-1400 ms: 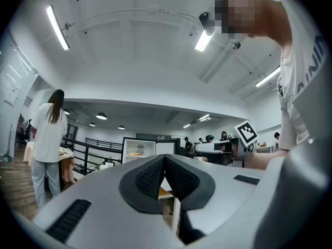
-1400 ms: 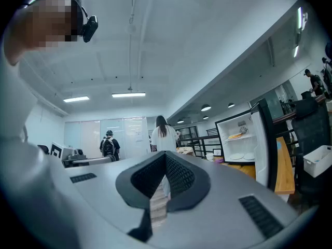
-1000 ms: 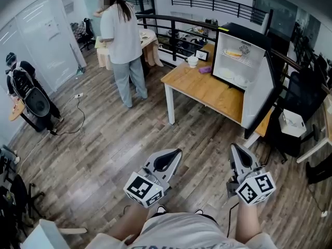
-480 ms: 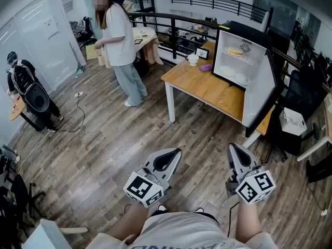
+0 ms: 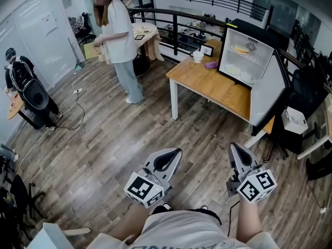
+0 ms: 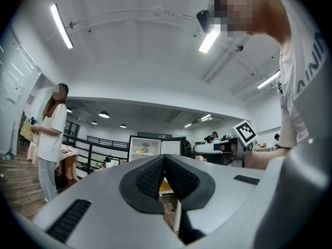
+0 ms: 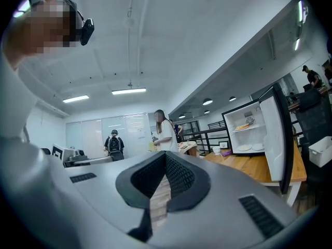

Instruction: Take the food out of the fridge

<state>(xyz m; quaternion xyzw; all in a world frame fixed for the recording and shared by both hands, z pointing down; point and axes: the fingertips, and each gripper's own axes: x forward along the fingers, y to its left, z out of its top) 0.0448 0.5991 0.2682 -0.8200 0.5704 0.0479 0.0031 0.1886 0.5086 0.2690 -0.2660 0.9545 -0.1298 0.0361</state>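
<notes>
A small fridge (image 5: pixel 257 51) stands on a wooden table (image 5: pixel 207 84) with its door (image 5: pixel 265 101) swung wide. On its upper shelf lies orange food on a plate (image 5: pixel 240 49); white plates (image 5: pixel 233 70) sit lower down. Both grippers hang close to my body, far from the fridge, over the wooden floor. My left gripper (image 5: pixel 178 151) is shut and holds nothing; the right gripper (image 5: pixel 232 147) is shut and empty too. The fridge also shows in the left gripper view (image 6: pixel 146 148) and the right gripper view (image 7: pixel 248 134).
A person in a white shirt (image 5: pixel 118 32) stands left of the table near a cloth-covered table (image 5: pixel 147 35). A white bowl (image 5: pixel 197 56) and a purple thing (image 5: pixel 210 65) sit on the table's far end. A black railing (image 5: pixel 176 22) runs behind. A white box (image 5: pixel 294 121) sits right of the fridge door.
The view has shifted toward the table and fridge. The person in white turned and stepped a little left. Both grippers keep their place in the picture, shut.
</notes>
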